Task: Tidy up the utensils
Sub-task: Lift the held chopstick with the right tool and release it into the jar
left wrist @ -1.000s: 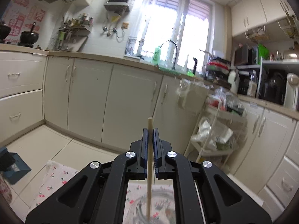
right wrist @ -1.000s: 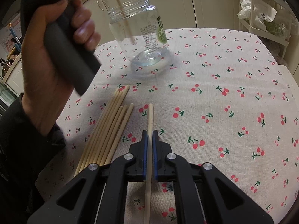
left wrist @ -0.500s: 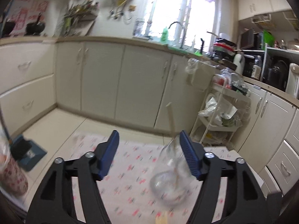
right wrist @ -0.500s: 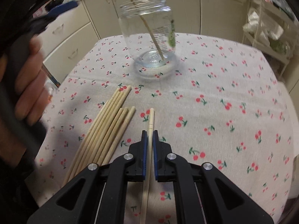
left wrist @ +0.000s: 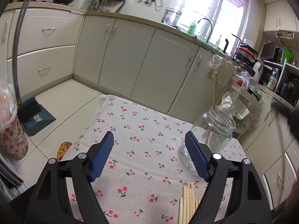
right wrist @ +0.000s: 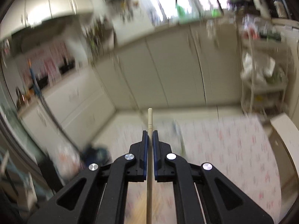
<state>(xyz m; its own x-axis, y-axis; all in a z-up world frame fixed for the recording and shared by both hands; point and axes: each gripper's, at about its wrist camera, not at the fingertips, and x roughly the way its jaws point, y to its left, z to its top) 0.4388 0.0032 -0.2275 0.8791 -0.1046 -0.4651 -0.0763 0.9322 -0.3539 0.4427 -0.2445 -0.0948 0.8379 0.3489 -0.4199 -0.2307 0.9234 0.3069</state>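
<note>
Two hand-held grippers are in play above a worktop (left wrist: 142,130) covered with a cherry-print cloth. The left hand-held gripper (left wrist: 149,155) hangs over the cloth with its blue-padded jaws spread wide apart and nothing between them. Just beyond its right finger stands a clear glass jar (left wrist: 214,130), upright near the cloth's right edge, with one chopstick (left wrist: 214,93) leaning inside it, its top end sticking well above the rim. A bundle of loose chopsticks (left wrist: 186,201) lies flat on the cloth at the bottom of the left view, beside the right finger's base.

The right hand-held gripper (right wrist: 150,134) is clamped on a single chopstick (right wrist: 149,119), which runs straight along the gap between its jaws and pokes out past the tips. That view is heavily blurred, showing only cabinets, floor and the patterned cloth below. On the floor to the left sit a blue dustpan (left wrist: 35,115) and a flowered bin (left wrist: 13,138).
</note>
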